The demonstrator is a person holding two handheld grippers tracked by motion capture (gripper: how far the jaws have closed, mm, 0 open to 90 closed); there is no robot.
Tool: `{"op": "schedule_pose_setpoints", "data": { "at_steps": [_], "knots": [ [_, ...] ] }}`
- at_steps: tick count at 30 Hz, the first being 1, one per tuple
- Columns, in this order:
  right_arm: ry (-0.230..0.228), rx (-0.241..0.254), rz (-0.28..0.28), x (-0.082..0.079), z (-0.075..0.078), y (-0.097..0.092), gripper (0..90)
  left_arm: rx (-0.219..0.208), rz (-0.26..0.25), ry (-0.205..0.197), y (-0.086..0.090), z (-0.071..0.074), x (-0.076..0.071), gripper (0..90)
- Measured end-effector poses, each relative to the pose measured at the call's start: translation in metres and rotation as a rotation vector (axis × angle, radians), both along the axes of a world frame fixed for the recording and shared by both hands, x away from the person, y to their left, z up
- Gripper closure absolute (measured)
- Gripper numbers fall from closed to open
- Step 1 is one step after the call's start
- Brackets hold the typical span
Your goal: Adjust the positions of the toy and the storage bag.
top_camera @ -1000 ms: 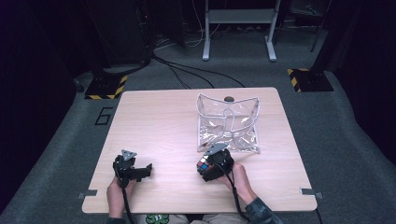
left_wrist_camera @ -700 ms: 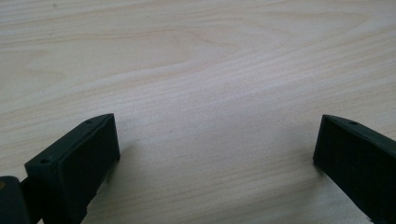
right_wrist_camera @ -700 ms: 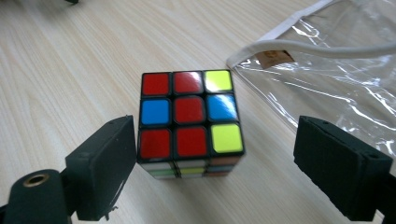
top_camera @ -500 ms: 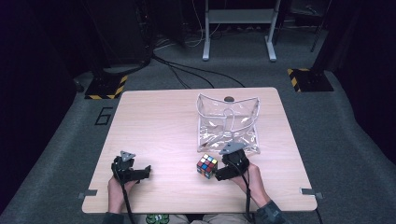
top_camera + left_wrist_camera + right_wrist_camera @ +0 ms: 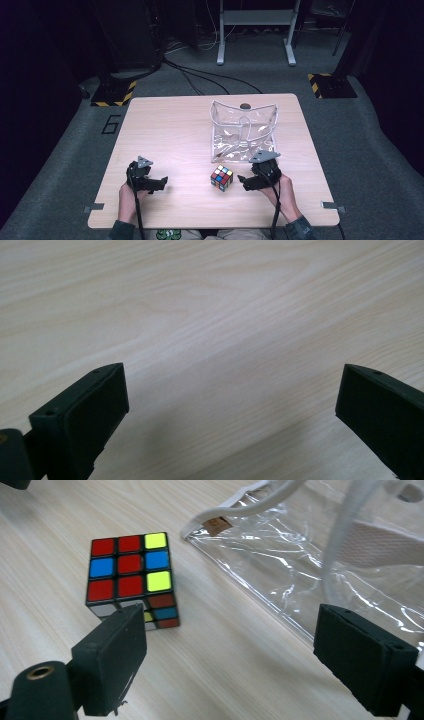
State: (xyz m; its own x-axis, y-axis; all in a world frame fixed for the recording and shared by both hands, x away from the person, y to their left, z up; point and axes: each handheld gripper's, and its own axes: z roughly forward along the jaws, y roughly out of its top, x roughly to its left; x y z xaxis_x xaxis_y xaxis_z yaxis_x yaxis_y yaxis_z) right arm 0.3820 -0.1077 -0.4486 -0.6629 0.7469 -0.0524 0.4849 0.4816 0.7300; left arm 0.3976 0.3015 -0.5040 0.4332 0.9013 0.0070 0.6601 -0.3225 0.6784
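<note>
— Right gripper is hovering with its jaws spread wide and nothing between them, isn't it?

— Yes. In the right gripper view the Rubik's cube is sitting on the wooden table just beyond the left-hand jaw, off to that side rather than between the pads.

— And from above?

— From above, the cube is lying just beside that gripper, toward the table's middle, near the front edge of the clear plastic pouch.

— What about the other hand?

— Left gripper is standing wide open too, gripping nothing, well apart from the cube. So the right one is the nearer, and I'd judge it needs to swing toward the cube to straddle it.
</note>
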Motion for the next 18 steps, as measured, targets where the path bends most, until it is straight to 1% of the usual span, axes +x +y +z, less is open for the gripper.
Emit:
{"op": "schedule_pose_setpoints", "data": {
  "at_steps": [5,6,8,14,18],
  "knots": [
    [-0.008,-0.007,-0.028,0.003,0.005,-0.011,13.3,-0.007,-0.042,-0.019,-0.012,0.011,0.009,3.7],
    [-0.009,-0.009,-0.032,0.003,0.006,-0.013,13.3,-0.008,-0.049,-0.028,-0.014,0.014,0.011,3.8],
    [-0.012,-0.01,-0.042,0.004,0.008,-0.016,13.4,-0.016,-0.077,-0.032,-0.019,0.02,0.013,3.8],
    [-0.02,-0.013,-0.07,0.008,0.013,-0.027,13.7,-0.037,-0.111,-0.058,-0.03,0.036,0.02,4.3],
    [-0.027,-0.015,-0.086,0.011,0.016,-0.034,13.8,-0.022,-0.139,-0.081,-0.039,0.048,0.025,5.0]
  ]
}}
